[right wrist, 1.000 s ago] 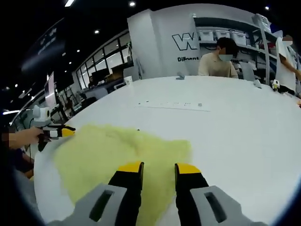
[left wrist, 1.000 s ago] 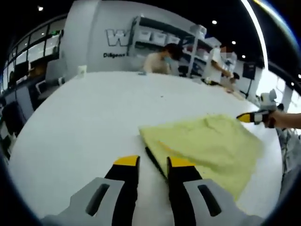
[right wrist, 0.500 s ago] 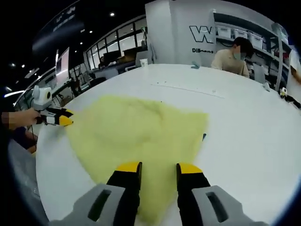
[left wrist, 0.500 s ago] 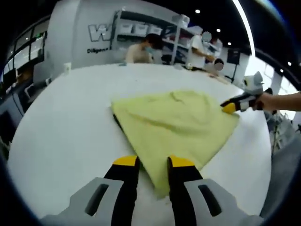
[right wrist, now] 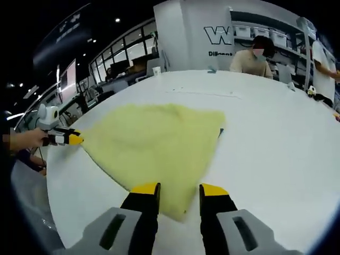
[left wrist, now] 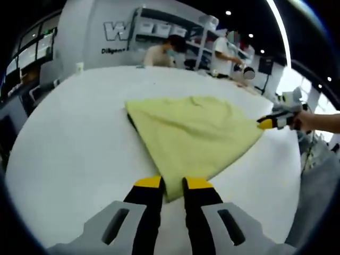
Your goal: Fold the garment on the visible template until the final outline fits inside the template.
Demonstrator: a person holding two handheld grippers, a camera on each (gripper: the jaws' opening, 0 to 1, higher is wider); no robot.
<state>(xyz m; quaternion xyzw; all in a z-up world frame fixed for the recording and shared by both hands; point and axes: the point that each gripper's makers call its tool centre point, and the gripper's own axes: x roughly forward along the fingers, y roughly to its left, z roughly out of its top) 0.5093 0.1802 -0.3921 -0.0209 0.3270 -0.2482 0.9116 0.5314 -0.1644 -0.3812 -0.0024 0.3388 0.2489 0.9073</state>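
Note:
A pale yellow garment (left wrist: 191,133) lies spread flat on the white table (left wrist: 69,149). In the left gripper view its near corner sits between my left gripper's (left wrist: 172,184) jaws, which have narrowed onto it. The right gripper (left wrist: 267,123) shows at the garment's right corner. In the right gripper view the garment (right wrist: 154,141) reaches back between my right gripper's (right wrist: 179,189) jaws, which stand apart over its near corner. The left gripper (right wrist: 74,139) touches the garment's left corner there. A thin dark line (left wrist: 130,120) peeks out along one garment edge.
People sit and stand at the far side of the table (right wrist: 255,53), before shelves with bins (left wrist: 175,24). A hand (left wrist: 319,121) holds the right gripper. Small items (right wrist: 212,69) lie near the table's far edge.
The left gripper's jaws have narrowed around the garment's near corner. Both views have shifted, and the garment now looks flatter, with straighter edges between the two grippers.

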